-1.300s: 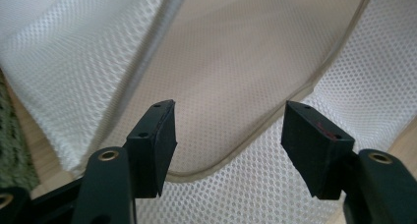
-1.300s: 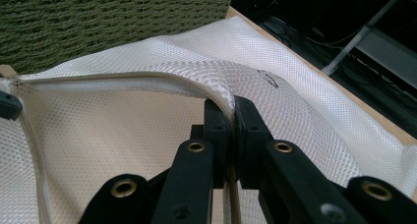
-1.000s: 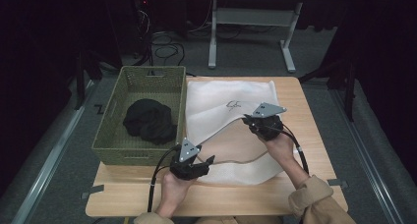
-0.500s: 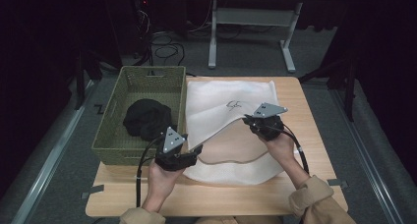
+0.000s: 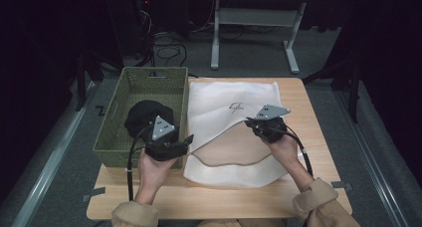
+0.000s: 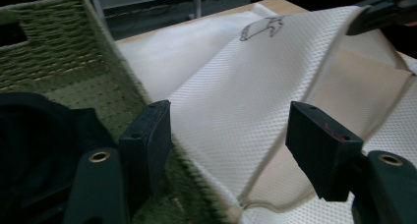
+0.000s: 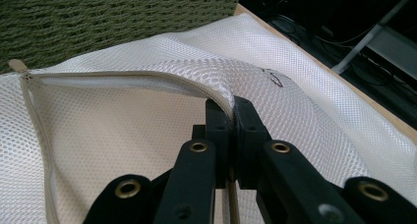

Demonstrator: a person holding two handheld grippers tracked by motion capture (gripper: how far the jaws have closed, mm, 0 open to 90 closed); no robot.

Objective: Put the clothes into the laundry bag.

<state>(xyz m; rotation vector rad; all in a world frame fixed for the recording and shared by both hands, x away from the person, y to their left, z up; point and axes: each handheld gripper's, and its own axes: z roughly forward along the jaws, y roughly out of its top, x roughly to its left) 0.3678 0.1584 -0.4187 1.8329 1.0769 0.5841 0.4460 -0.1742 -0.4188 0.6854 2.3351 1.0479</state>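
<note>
A white mesh laundry bag lies on the wooden table, its zippered mouth toward the person. My right gripper is shut on the upper edge of that mouth and holds it lifted, so the mouth gapes. A black garment sits in the green woven basket to the bag's left. My left gripper hovers over the basket's near right corner. Its jaws have just been opening and stand apart with nothing between them. Beyond them are the basket wall and the bag's raised flap.
The table has a bare strip along its near and right edges. Behind it stand a white desk frame and loose cables on the grey floor. Both cables trail back over the table's near edge.
My left gripper has moved left and up, from the bag's near left edge to the basket's near corner, and its jaws are wider apart. The right gripper has kept its grip and place.
</note>
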